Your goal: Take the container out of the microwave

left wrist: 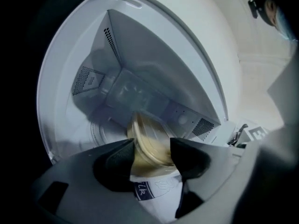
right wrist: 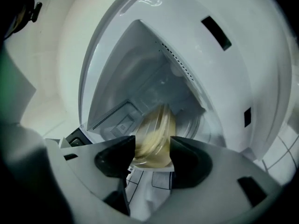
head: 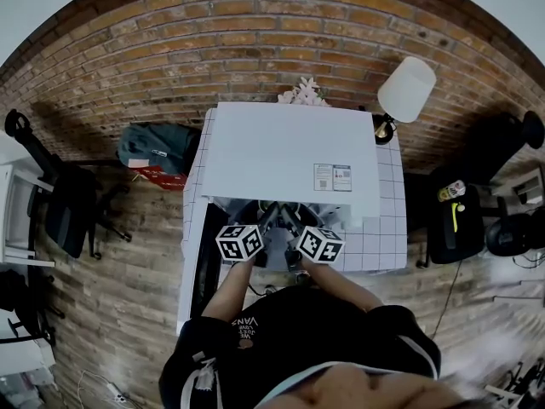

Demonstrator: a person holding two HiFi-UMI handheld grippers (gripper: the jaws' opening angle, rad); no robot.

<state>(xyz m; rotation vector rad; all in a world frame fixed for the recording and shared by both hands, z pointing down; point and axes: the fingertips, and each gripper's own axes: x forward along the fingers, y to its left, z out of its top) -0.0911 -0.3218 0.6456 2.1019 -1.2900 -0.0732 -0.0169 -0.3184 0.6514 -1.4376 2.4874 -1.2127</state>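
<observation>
1. Head view: a white microwave (head: 289, 156) stands on a white tiled table (head: 383, 237) against a brick wall (head: 213, 49). Its door (head: 208, 267) is swung open to the person's left.
2. The left gripper (left wrist: 152, 148) reaches into the mouth of the oven. Its two dark jaws are closed against opposite sides of a clear container (left wrist: 148, 136) with pale yellow contents.
3. The right gripper (right wrist: 153, 148) is clamped on the same container. One jaw presses each side, and the yellowish contents show between them.
4. The container sits at the front of the white oven cavity (left wrist: 140, 64), between both pairs of jaws. The ridged turntable (left wrist: 100, 132) shows behind and to one side of it. Its base is hidden by the jaws, so whether it rests on the turntable or hangs just above it cannot be told.
5. In the head view both marker cubes sit side by side at the oven opening. The person's forearms run back from them towards the body.
6. A lamp with a white shade (head: 406, 89) stands at the table's far right corner. A small bunch of pale flowers (head: 304, 93) is behind the microwave.
7. A dark green bag (head: 156, 147) lies on the wooden floor (head: 111, 296) to the left of the table.
</observation>
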